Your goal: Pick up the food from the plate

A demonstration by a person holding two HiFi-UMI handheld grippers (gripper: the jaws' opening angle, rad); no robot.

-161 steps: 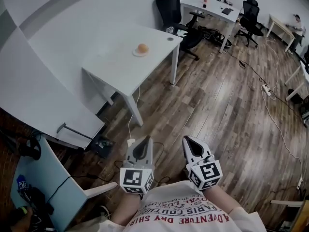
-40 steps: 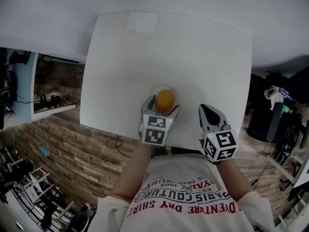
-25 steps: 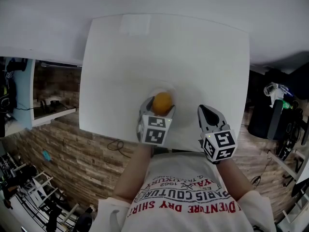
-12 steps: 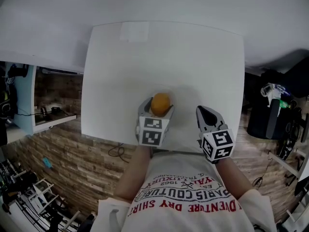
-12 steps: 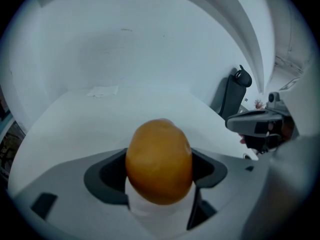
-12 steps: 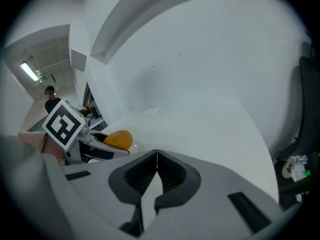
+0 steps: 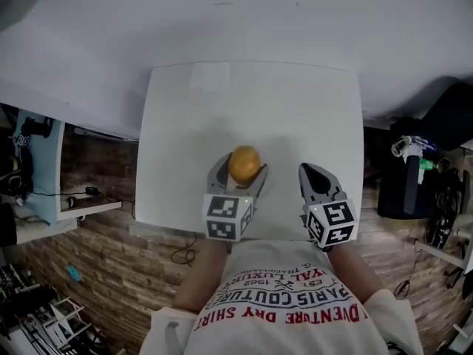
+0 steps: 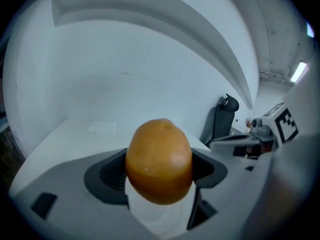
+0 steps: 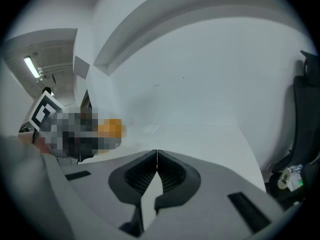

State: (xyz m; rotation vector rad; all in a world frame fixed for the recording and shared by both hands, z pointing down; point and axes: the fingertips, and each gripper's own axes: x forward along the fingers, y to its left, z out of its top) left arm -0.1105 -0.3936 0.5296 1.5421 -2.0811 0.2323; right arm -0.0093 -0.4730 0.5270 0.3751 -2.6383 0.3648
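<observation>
Left gripper (image 7: 240, 171) is clamped on the food (image 7: 244, 164), jaws pressed against either side of it, and that's a firm pinch! Its own view shows the round orange piece filling the gap, dark ribbed pads hugging both flanks. Right gripper (image 7: 310, 174) sits just beside it, to the right, jaws pressed together with nothing between them, tips meeting in a thin line. Both hover over the near edge of the white table (image 7: 295, 117). From the head view the food sits over the near middle of the tabletop, between the left gripper's grey fingers. Beneath it in the left gripper view a pale plate (image 8: 150, 211) peeks out between the jaws; whether the food touches it cannot be told. Far beyond the table on the right stands a black office chair (image 8: 223, 119). At the bottom of the head view, the person's white shirt (image 7: 281, 302) carries red lettering.
</observation>
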